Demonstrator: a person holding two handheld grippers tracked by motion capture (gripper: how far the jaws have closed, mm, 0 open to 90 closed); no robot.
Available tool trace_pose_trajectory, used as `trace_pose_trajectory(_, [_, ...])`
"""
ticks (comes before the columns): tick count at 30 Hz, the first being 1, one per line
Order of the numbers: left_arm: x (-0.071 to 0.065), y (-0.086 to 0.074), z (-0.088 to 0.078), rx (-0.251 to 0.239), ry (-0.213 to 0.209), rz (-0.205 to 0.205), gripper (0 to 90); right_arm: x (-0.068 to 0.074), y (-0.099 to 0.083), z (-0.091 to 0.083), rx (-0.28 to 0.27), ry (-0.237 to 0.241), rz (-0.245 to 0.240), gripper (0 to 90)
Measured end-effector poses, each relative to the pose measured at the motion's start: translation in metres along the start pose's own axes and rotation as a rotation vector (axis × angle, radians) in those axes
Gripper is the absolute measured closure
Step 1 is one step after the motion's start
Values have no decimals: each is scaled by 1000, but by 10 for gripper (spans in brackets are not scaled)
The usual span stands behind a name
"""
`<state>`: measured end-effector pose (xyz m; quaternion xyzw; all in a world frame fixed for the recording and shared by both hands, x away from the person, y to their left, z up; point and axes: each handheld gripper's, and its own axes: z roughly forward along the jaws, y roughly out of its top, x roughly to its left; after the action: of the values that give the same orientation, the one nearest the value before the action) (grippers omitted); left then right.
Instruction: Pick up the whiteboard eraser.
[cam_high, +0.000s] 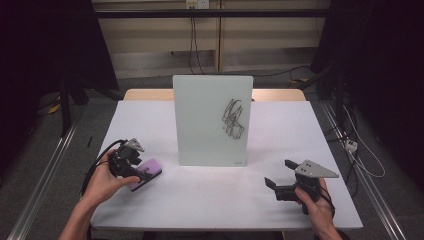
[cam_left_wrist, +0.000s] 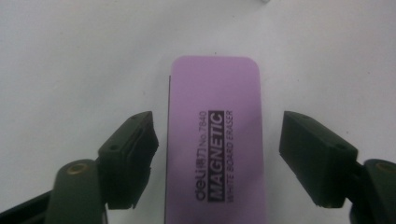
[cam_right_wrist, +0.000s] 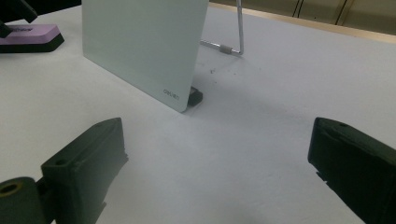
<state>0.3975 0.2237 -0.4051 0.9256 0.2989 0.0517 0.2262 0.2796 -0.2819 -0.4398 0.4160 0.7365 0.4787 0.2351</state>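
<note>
Straddling the purple eraser (cam_left_wrist: 215, 140) with my left gripper (cam_high: 136, 172), I have a jaw on either long side — one nearly touching, the other a little off, so no grip yet. It lies flat at the table's (cam_high: 210, 200) near left. The scribbled whiteboard (cam_high: 212, 120) stands mid-table; my right gripper (cam_high: 278, 175) waits wide open — holding nothing.

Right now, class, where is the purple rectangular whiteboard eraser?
The purple eraser lies on the white table at its left, between the left gripper and its open jaws, left of the standing whiteboard.
</note>
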Motion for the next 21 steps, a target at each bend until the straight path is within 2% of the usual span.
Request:
trace_pose_trajectory(6, [-1, -3, 10, 30, -14, -11, 308, 0, 0, 1, 2, 4, -6, 39])
trace_pose_trajectory(8, [-1, -2, 12, 48, -21, -3, 344, 0, 0, 1, 2, 4, -6, 39])
trace_pose_trajectory(13, [-1, -2, 14, 48, -5, -1, 382, 0, 0, 1, 2, 3, -4, 39])
trace_pose_trajectory(21, [-2, -3, 14, 59, -7, 5, 408, 0, 0, 1, 4, 4, -4, 39])
